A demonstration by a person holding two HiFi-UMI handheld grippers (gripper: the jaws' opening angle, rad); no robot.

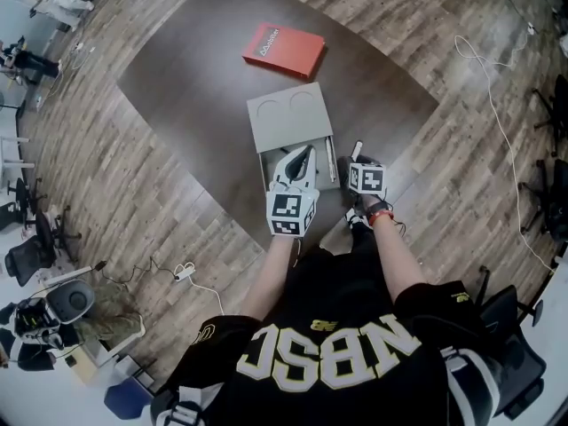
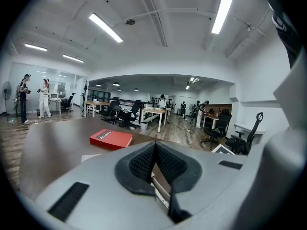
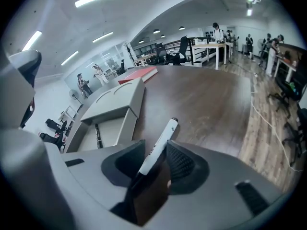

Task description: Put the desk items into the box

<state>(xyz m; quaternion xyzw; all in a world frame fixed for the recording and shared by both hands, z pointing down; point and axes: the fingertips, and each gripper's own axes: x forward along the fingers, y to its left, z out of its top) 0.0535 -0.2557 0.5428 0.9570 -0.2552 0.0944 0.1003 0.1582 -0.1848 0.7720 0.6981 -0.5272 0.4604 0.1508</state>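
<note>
While your right gripper (image 3: 154,153) gapes around the white black-tipped marker pen (image 3: 160,140) and left gripper (image 2: 154,146) sits pinched together, a skewed squeeze could flick it off the dark wooden table (image 1: 195,78).

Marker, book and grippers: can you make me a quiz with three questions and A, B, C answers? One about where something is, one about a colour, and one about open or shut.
1. Where is the white marker?
A. on a chair
B. between the jaws of the right gripper
C. on the floor

2. What colour is the book on the table?
A. red
B. blue
C. green

3. How do the jaws of the left gripper stand?
A. wide apart
B. clamped on the book
C. shut together

Answers:
1 B: the right gripper view shows the marker lying between its open jaws.
2 A: the head view shows a red cover.
3 C: the left gripper view shows its pads meeting.
</note>
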